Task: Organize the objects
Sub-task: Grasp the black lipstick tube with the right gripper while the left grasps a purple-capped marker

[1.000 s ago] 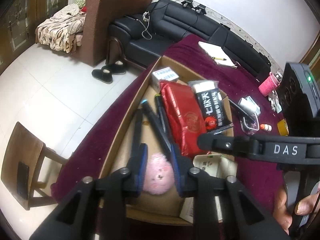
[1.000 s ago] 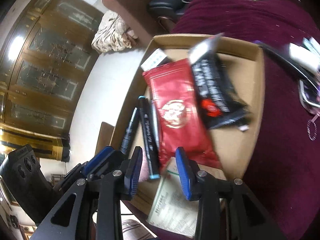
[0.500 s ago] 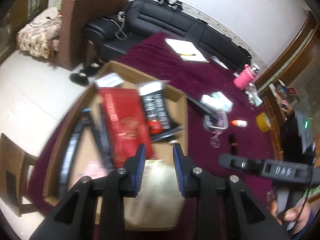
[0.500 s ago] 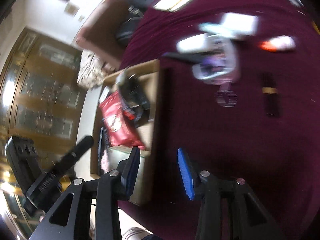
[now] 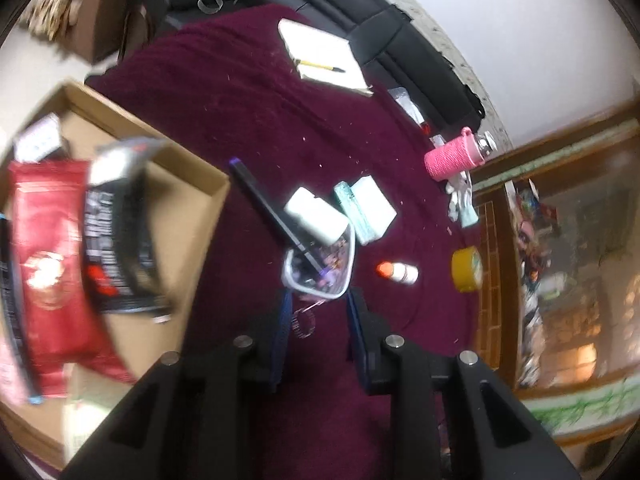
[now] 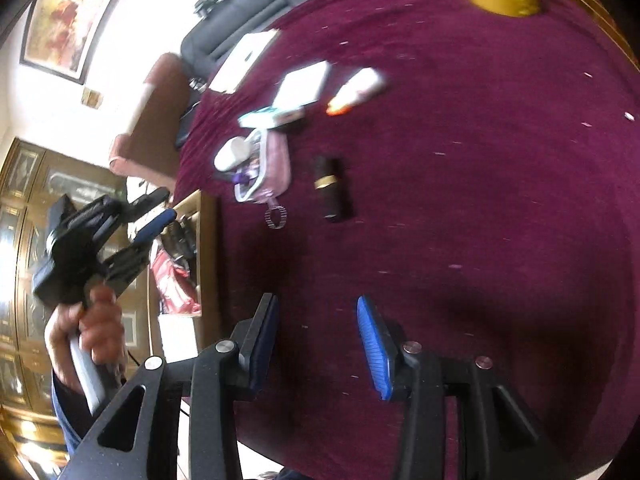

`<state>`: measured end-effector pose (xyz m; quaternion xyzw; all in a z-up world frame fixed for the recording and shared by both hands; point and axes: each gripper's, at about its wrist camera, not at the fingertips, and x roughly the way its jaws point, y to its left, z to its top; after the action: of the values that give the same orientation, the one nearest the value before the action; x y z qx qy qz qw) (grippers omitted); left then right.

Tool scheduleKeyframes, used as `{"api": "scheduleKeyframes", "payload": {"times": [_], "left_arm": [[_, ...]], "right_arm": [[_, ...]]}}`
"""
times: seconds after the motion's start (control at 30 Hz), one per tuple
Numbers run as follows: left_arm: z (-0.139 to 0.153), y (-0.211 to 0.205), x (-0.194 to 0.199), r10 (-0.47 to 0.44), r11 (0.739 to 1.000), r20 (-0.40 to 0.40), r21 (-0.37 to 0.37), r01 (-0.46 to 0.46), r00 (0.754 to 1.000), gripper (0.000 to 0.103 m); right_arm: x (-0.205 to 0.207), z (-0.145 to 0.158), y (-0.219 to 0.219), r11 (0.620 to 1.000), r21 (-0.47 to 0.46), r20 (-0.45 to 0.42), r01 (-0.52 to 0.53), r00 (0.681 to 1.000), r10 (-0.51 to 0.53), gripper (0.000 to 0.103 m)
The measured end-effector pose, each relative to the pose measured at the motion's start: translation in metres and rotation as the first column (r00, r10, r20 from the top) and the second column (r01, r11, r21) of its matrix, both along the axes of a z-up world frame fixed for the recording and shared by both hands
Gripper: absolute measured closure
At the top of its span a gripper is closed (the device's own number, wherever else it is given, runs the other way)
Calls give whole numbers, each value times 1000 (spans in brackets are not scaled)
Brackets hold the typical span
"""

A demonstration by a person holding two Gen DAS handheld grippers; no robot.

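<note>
A cardboard box [image 5: 188, 172] at the left holds a red pouch [image 5: 44, 264] and a black pouch [image 5: 116, 240]. My left gripper [image 5: 320, 320] is open and empty over the maroon table, just short of a clear pouch [image 5: 320, 268] with a black pen [image 5: 264, 204] across it. My right gripper [image 6: 316, 328] is open and empty above bare maroon cloth. Ahead of it lie a dark lipstick tube [image 6: 332, 188] and the clear pouch [image 6: 264, 168]. The left gripper [image 6: 148, 232] shows at the left over the box [image 6: 208, 248].
On the cloth lie a white case [image 5: 316, 216], a teal-and-white box [image 5: 368, 208], a small orange-capped bottle [image 5: 398, 272], a yellow tape roll [image 5: 466, 274], a pink bottle [image 5: 452, 158] and a notebook [image 5: 324, 56]. A black sofa [image 5: 360, 12] stands behind.
My left gripper has let go of the pink ball in the box and swung right over the table. My right gripper has swung right, away from the box, and stays open.
</note>
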<state>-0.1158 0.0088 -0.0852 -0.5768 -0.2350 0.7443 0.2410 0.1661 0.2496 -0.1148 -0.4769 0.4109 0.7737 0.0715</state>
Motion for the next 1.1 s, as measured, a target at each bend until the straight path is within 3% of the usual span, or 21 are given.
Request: {"api": "scheduleKeyframes", "payload": {"times": [0.27,0.63,0.77,0.97,1.1], "left_arm": [[-49,20,-32,146,989,130,0,-147,981,77],[-90,41,-65,225,973,142,-86,-214,964,77],[-88,46,-62,174,979,76,-120,-164,982,88],[-67,41,-19,66,981,-59,-181,-75,996,88],[-60,33,26,-23,982,-83,-187,7,996,88]], "right_arm": [[35,-14,28,998,-6,36,61,997,-61,57],[57,-22,53,996,11,70,88,994,-88,57],[51,-24,56,996,1,75,84,994,-84,57],[13,-24,42,1000,11,64,16,998,-17,56],[-23,-25,28,998,44,64,-45,997,42,56]]}}
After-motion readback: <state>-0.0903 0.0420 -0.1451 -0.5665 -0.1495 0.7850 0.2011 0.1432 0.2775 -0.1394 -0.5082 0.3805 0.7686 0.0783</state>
